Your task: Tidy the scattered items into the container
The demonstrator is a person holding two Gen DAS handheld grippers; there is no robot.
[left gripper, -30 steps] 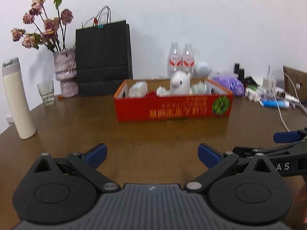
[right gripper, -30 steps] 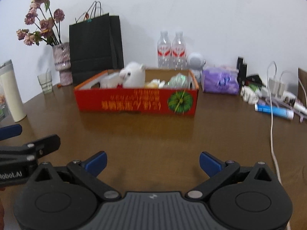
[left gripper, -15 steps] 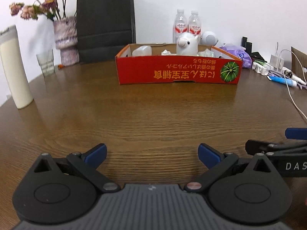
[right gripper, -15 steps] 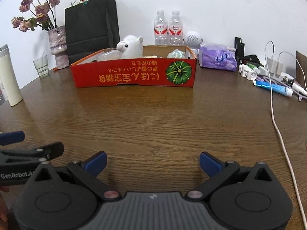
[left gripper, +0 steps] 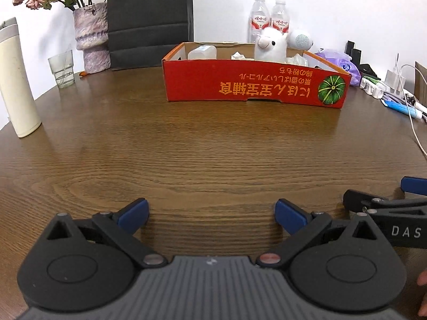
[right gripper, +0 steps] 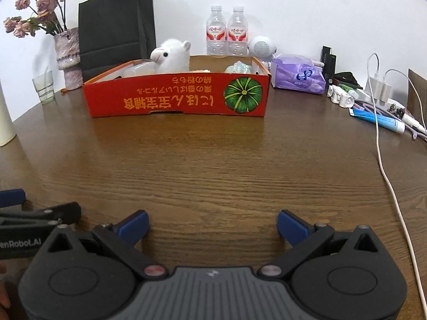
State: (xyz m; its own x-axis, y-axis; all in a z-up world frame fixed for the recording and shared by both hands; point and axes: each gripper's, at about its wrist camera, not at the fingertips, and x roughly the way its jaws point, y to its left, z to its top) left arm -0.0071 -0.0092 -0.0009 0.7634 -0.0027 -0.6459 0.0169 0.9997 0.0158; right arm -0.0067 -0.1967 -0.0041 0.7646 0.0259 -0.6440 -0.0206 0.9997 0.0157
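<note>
A red cardboard box [left gripper: 253, 86] [right gripper: 176, 98] with a pumpkin picture stands at the far middle of the wooden table. Inside it sit a white alpaca plush [left gripper: 271, 45] [right gripper: 170, 57], a clear plastic container [left gripper: 201, 52] and crumpled wrappers [right gripper: 238, 68]. My left gripper [left gripper: 210, 212] is open and holds nothing, low over the near table. My right gripper [right gripper: 212, 222] is open too, beside it on the right. Each gripper's side shows at the edge of the other's view.
A cream flask [left gripper: 17, 80], a glass [left gripper: 62, 68], a flower vase [left gripper: 92, 37] and a black paper bag [left gripper: 149, 18] line the left and back. Two water bottles [right gripper: 226, 34], a purple tissue pack [right gripper: 299, 74], a blue tube [right gripper: 377, 120] and a white cable [right gripper: 387, 176] lie at the right.
Both grippers have tilted downward and drawn back a little, so more of the table top shows and the box sits higher in view. Both stay open.
</note>
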